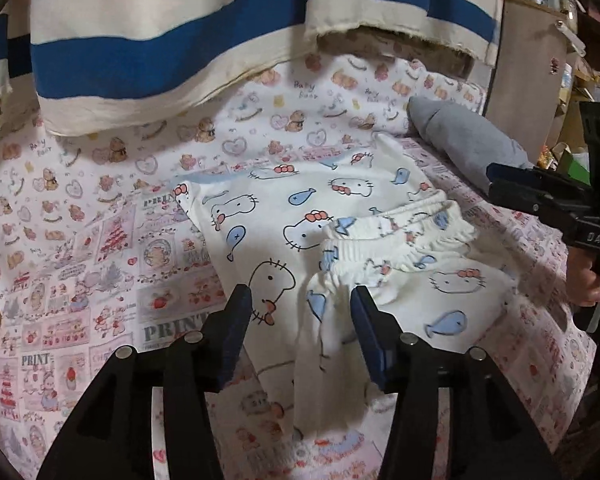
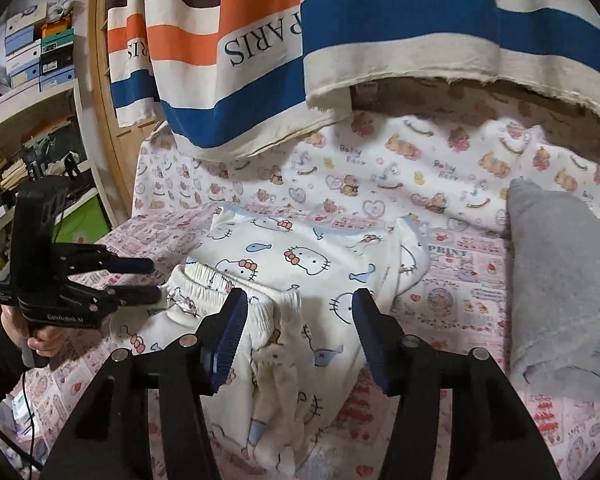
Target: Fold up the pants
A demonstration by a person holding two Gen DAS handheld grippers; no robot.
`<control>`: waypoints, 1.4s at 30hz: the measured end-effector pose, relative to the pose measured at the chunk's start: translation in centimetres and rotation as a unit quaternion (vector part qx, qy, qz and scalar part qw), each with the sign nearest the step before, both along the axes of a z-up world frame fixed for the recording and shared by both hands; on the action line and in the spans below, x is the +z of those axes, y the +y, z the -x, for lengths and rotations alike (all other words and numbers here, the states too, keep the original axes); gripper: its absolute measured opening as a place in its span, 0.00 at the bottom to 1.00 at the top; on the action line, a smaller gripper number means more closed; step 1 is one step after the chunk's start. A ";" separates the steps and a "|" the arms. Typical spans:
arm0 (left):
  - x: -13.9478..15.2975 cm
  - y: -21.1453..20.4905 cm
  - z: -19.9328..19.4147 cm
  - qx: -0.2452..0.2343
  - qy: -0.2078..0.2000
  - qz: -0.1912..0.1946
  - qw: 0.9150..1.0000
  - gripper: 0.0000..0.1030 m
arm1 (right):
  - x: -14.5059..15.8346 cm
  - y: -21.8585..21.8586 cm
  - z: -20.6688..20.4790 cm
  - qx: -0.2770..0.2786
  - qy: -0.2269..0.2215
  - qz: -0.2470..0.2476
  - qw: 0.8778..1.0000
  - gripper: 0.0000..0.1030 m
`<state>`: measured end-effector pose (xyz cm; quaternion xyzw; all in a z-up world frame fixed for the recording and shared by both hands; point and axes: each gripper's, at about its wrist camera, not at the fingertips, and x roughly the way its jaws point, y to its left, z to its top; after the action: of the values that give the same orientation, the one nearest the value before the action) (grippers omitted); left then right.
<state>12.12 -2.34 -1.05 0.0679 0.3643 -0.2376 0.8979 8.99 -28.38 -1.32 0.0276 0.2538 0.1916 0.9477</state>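
We see both tools, left tool and right tool, gaping empty over the folded pants, waistband at three o'clock.

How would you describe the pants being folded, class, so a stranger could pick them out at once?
Start at the bed covered by the pink bear-print sheet. In its middle lie the pants, partly folded with the elastic waistband turned toward the camera. Unlike the plain grey garment beside them, they are white with cartoon cats and blue fish.
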 end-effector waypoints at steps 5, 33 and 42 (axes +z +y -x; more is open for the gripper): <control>0.0 -0.6 1.3 -0.021 0.004 -0.009 1.000 0.51 | -1.2 0.8 0.5 0.014 0.054 0.022 0.998 0.43; -3.0 0.5 4.0 -0.020 0.035 -0.043 0.998 0.28 | -5.3 1.5 5.3 0.040 0.084 0.108 0.990 0.33; -0.6 1.1 5.4 -0.018 -0.024 -0.046 0.998 0.06 | -4.4 0.5 4.3 0.011 0.073 0.066 0.995 0.03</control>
<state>6.68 -1.28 -1.60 0.1218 0.3522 -0.2349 0.8978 4.72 -27.90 -5.68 -0.0239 0.3342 0.1822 0.9244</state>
